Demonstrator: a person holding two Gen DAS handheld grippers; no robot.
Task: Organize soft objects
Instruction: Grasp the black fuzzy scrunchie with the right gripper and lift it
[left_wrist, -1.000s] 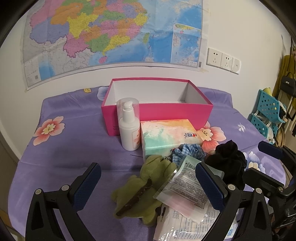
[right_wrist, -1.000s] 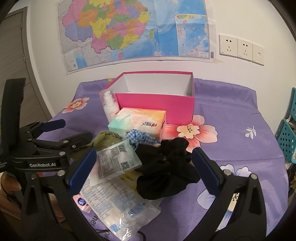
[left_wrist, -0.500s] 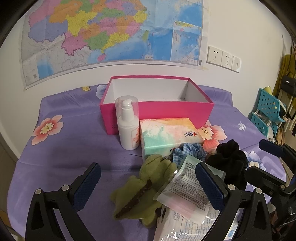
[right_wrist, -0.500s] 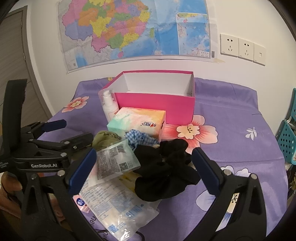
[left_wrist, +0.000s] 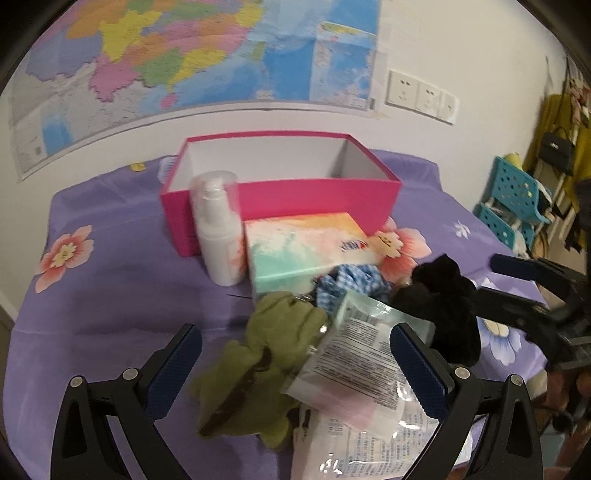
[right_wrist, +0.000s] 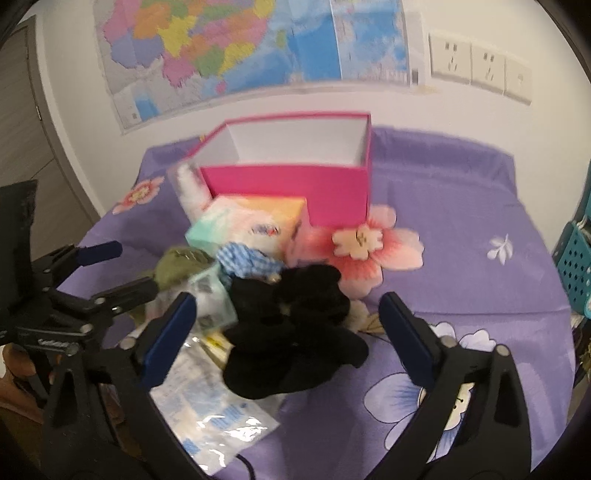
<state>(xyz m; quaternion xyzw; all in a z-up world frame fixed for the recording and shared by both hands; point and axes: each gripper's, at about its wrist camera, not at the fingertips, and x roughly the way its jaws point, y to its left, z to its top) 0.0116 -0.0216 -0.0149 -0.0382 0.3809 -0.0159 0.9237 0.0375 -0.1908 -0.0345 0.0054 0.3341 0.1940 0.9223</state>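
Observation:
A heap of soft things lies on the purple flowered cloth (left_wrist: 110, 280). It holds a black fabric bundle (right_wrist: 291, 339), a blue checked scrunchie (right_wrist: 247, 262), a green plush (left_wrist: 258, 354) and clear plastic packets (left_wrist: 354, 365). My right gripper (right_wrist: 288, 332) straddles the black bundle (left_wrist: 439, 306); its jaws are closing, and the pads stand apart from the fabric. My left gripper (left_wrist: 295, 354) hangs open over the green plush and packets, touching neither. An open pink box (left_wrist: 280, 192) stands behind the heap with nothing visible inside.
A pastel tissue box (left_wrist: 306, 251) and a white pump bottle (left_wrist: 219, 236) stand just in front of the pink box. A map and wall sockets (right_wrist: 476, 62) are behind. Teal baskets (left_wrist: 513, 199) stand at the right, off the table.
My right gripper has moved forward, so the black bundle now sits between its fingers, which stand slightly narrower. The left gripper has turned a little and stayed in place.

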